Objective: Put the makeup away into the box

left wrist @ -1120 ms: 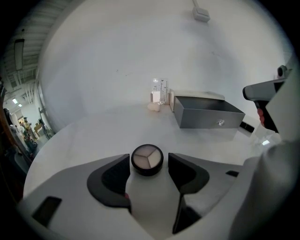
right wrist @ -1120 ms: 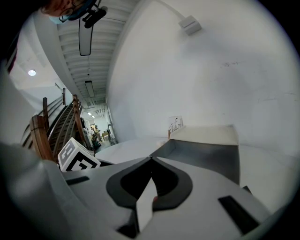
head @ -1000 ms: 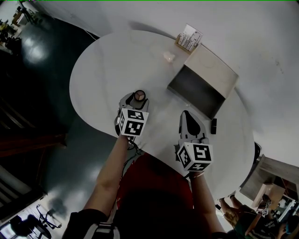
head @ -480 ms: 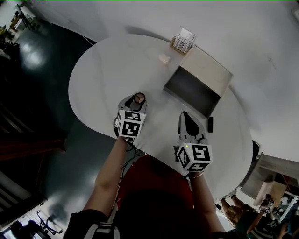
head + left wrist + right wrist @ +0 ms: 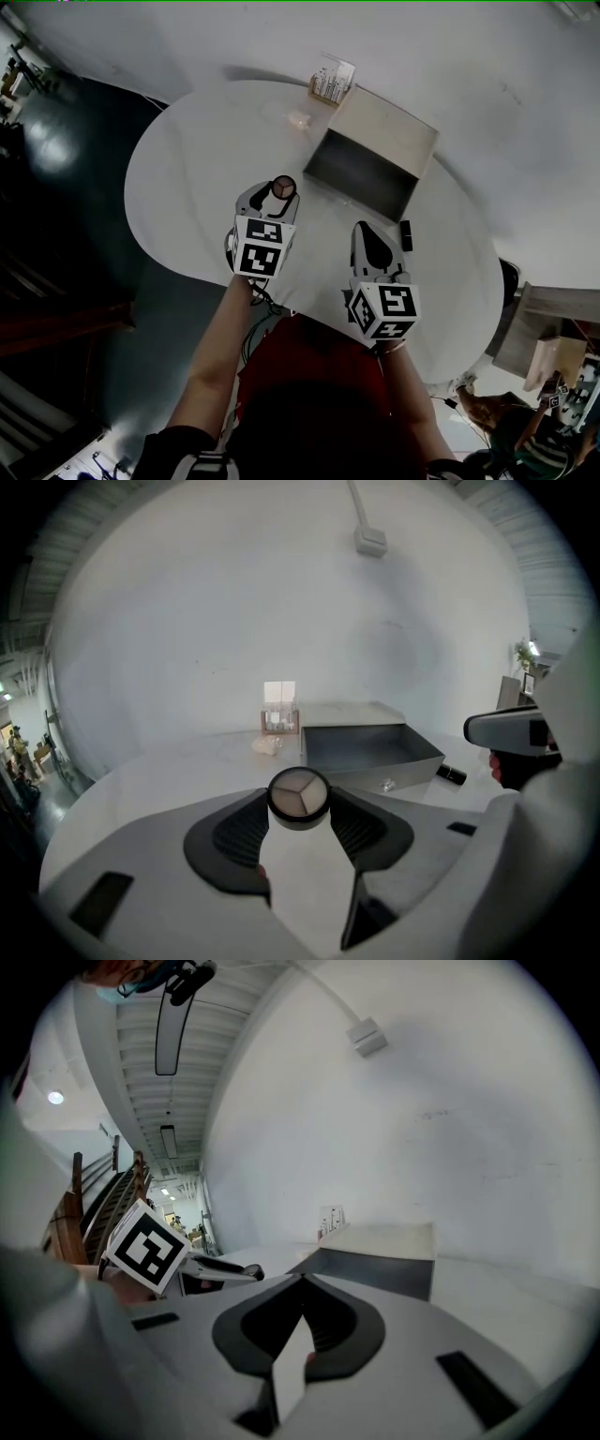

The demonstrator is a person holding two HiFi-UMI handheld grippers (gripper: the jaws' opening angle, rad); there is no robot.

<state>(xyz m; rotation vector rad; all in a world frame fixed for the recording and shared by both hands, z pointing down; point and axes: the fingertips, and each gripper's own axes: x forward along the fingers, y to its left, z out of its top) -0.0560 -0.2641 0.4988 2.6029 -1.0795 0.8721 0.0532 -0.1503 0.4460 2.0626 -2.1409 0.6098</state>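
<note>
A round compact (image 5: pixel 284 187) with a three-part beige pan is pinched between the tips of my left gripper (image 5: pixel 280 194), whose jaws have just been closing on it. In the left gripper view the compact (image 5: pixel 299 794) touches both pads and hangs above the table, with the left gripper (image 5: pixel 299 803) pointed at the box. The open grey box (image 5: pixel 361 173) stands at the table's far side, its pale lid (image 5: pixel 386 125) behind it. My right gripper (image 5: pixel 367 232) hovers beside the left, shut and empty; its tips meet in the right gripper view (image 5: pixel 302 1283).
On the round white table (image 5: pixel 187 178) a small black tube (image 5: pixel 406 234) lies right of the box. A pale little item (image 5: pixel 300 119) and a holder of white cards (image 5: pixel 332 80) sit behind the box on the left. The dark floor drops away past the table's left edge.
My left gripper has risen off the table with the compact and come closer to the box. The right gripper has shifted only slightly.
</note>
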